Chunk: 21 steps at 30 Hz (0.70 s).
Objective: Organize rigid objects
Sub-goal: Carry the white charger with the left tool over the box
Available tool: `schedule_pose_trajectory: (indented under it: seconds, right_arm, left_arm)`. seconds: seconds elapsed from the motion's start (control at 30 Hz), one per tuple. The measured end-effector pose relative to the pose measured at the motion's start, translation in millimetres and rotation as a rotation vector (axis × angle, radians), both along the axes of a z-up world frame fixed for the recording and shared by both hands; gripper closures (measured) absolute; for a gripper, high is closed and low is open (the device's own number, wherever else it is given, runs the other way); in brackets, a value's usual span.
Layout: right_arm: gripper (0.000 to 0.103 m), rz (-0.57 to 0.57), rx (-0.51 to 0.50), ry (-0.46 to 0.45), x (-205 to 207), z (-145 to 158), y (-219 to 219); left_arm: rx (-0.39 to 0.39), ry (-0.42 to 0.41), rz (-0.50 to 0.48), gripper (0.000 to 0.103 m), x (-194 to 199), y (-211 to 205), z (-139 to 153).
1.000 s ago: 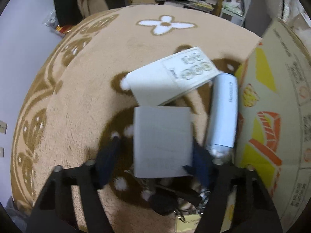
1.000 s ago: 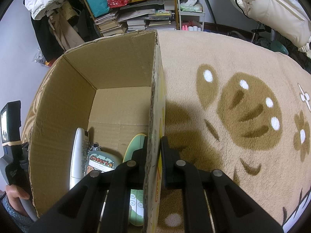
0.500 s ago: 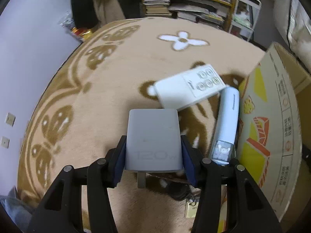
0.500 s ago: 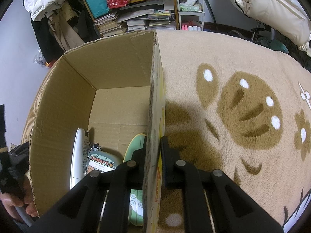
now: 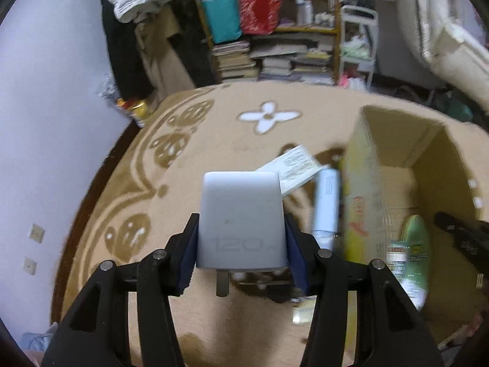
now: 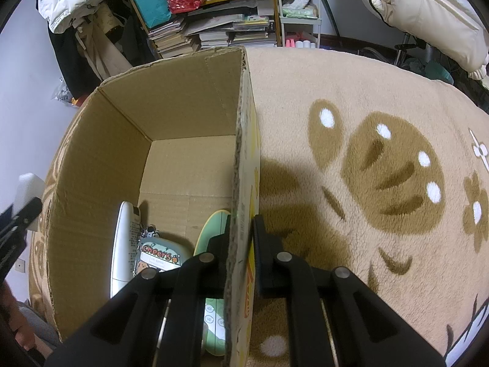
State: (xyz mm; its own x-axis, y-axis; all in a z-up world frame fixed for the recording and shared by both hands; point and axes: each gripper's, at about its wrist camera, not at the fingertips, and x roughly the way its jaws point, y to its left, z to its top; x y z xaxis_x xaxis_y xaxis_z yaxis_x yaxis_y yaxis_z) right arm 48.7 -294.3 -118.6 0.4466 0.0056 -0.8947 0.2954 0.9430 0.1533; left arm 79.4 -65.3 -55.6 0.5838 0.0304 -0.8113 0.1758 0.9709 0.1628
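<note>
My left gripper [image 5: 241,241] is shut on a grey charger block [image 5: 241,220] marked 120W, held above the rug with its plug prong pointing down. Below it on the rug lie a white remote [image 5: 295,168] and a pale blue cylinder [image 5: 325,205], beside the cardboard box [image 5: 360,202]. My right gripper [image 6: 241,241] is shut on the right wall of the same cardboard box [image 6: 243,165]. Inside the box lie a white remote [image 6: 123,244], a "Cheers" keychain [image 6: 157,258] and a green oval remote [image 6: 214,229]. The charger block [image 6: 27,188] shows at the left edge of the right wrist view.
A beige patterned rug [image 6: 382,168] covers the floor. Shelves with stacked books and bags [image 5: 272,52] stand at the back, and a white padded jacket [image 6: 428,15] hangs at the right. Small dark items and a key tag [image 5: 301,309] lie on the rug below my left gripper.
My left gripper closed on the charger block, lifted it off the rug and swung it toward the box. The right gripper kept its hold on the box wall.
</note>
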Motion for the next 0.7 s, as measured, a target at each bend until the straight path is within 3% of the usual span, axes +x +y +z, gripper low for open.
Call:
schedule_pose_trajectory:
  seconds: [0.2,0.4,0.7]
  right_arm:
    - [0.092,0.001,0.0,0.0,0.0,-0.2,-0.3]
    - [0.092,0.0,0.0,0.0,0.0,-0.1,-0.4]
    - [0.092,-0.002,0.005,0.0,-0.3,-0.8,-1.0]
  left_arm:
    - [0.004,-0.079,-0.092,0.052,-24.0,-20.0,30.0]
    - [-0.04,-0.115,-0.184,0.052,-46.0,-41.4,54.8]
    - [-0.067,-0.044,-0.283,0.052,-63.0,-73.2,40.9]
